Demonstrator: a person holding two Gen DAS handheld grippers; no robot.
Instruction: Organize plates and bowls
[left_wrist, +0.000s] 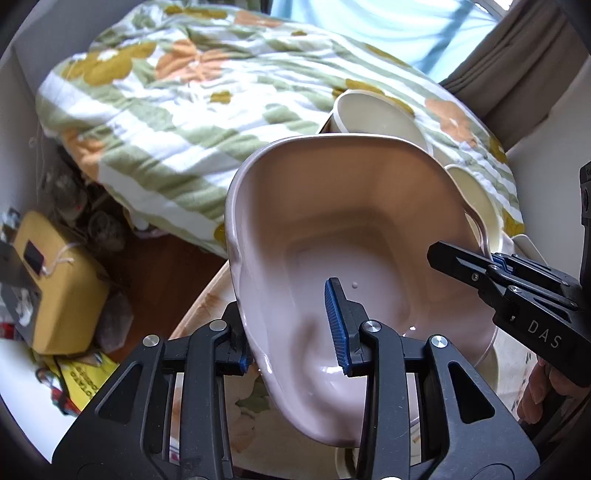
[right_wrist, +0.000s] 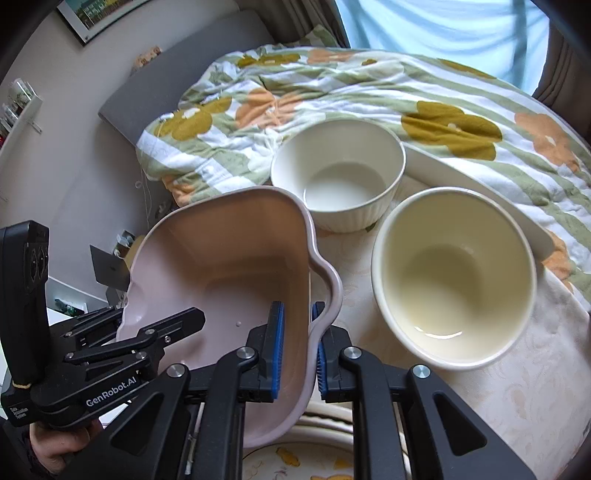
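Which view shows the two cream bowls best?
The right wrist view: both the ribbed cream bowl and the larger cream bowl show whole, open side up. The left wrist view shows only slivers behind the pink dish.

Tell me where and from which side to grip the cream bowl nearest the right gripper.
Grip the cream bowl by its rim, from above on the near edge: it sits upright and empty, and its wall is thin enough to pinch with one finger inside and one outside.

place: home bedroom | evidence: floral quilt (right_wrist: 369, 96) on the bed, framed picture (right_wrist: 99, 14) on the wall, curtain (left_wrist: 517, 62) at a bright window (right_wrist: 436, 26)
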